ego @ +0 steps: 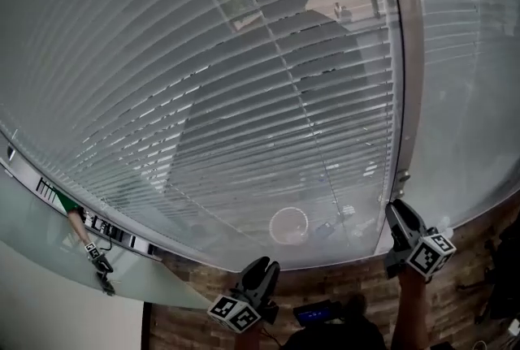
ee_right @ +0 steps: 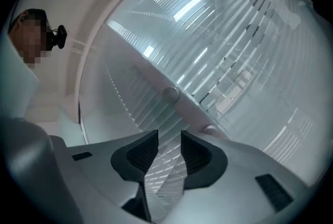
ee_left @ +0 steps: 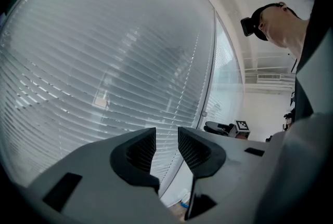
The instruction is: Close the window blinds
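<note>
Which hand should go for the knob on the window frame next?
Probably right. The right gripper is by the frame, its open jaws aimed near the knob. The left gripper is farther off.

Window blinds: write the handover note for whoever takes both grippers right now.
Left gripper: jaws apart, empty, low in front of the window blinds.
Right gripper: jaws apart, empty, by the foot of the window frame post, just under a small knob on it.
Done: blinds hang down over the pane; nothing gripped yet.
Left: the outdoors shows between the slats and some gape at the left, so they need tilting shut. No cord or wand is clearly visible; find the control first.
</note>
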{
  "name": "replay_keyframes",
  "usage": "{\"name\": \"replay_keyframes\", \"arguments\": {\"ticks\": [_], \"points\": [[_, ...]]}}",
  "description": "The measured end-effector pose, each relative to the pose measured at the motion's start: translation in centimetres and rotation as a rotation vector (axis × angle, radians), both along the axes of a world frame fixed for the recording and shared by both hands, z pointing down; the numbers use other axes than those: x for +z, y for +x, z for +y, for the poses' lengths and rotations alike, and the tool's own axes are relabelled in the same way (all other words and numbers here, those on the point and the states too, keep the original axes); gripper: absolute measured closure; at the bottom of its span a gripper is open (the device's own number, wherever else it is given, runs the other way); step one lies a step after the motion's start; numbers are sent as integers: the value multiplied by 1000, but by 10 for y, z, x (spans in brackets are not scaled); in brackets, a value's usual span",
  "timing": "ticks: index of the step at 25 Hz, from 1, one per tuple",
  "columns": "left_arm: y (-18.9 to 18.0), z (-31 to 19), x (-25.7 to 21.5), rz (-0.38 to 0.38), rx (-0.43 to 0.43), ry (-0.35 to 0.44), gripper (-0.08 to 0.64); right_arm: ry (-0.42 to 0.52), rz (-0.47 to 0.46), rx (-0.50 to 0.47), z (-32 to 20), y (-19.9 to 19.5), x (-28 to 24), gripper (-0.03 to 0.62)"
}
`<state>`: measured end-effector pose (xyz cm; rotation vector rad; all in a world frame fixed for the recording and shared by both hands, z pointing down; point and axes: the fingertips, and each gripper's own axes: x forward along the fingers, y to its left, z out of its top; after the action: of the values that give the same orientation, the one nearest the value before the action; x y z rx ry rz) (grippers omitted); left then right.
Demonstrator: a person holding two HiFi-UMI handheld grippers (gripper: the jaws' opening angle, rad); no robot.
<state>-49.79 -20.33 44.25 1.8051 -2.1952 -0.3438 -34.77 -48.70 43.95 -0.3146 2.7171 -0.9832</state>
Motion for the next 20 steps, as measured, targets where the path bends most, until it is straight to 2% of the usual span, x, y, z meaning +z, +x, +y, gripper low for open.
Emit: {"name": "replay_keyframes", "arguments": {"ticks": [5, 7, 12, 16, 20], "points": [[14, 20, -13, -29, 3, 20, 417, -30, -10, -82, 48, 10, 14, 462], [26, 28, -11, -33, 17, 53, 417, -28, -3, -114, 68, 20, 22, 462], [52, 72, 31, -22, 83, 138, 417, 5, 37, -144, 133, 52, 53, 462], [74, 82, 49, 25, 101, 142, 417, -3, 88, -132, 165, 90, 59, 462], [104, 117, 35, 103, 149, 160, 417, -39, 162, -112, 233, 139, 36, 462]]}}
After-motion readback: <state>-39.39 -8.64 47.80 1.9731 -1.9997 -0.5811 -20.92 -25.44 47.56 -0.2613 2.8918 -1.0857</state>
